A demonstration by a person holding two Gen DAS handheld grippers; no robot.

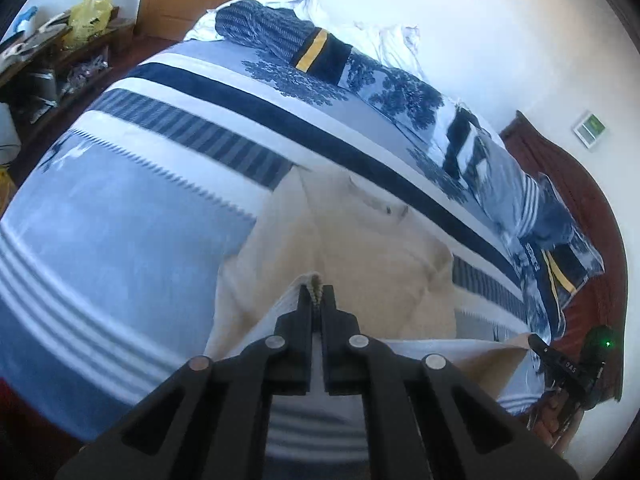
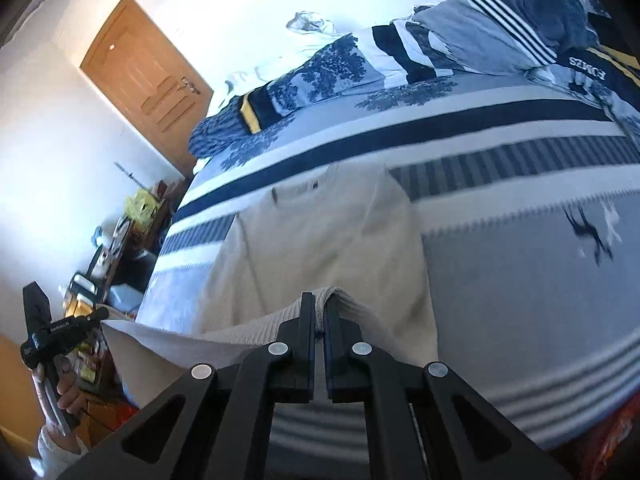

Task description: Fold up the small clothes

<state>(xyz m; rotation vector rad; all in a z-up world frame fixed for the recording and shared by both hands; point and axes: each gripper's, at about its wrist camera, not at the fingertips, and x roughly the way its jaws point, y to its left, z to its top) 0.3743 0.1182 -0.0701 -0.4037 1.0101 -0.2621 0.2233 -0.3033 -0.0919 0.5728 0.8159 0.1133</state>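
A cream knitted sweater (image 1: 360, 248) lies on the blue and white striped bedspread (image 1: 120, 216), collar toward the far side. My left gripper (image 1: 316, 294) is shut on its ribbed hem at one corner and holds it lifted. My right gripper (image 2: 319, 306) is shut on the hem at the other corner of the sweater (image 2: 320, 232). The hem stretches taut between the two grippers. The right gripper also shows at the right edge of the left wrist view (image 1: 560, 364), and the left gripper at the left edge of the right wrist view (image 2: 52, 332).
Folded blue quilts and pillows (image 1: 304, 48) lie along the far side of the bed. A wooden headboard (image 1: 580, 208) is at the right. A cluttered shelf with a yellow bag (image 1: 86, 20) and a wooden door (image 2: 148, 80) stand beyond the bed.
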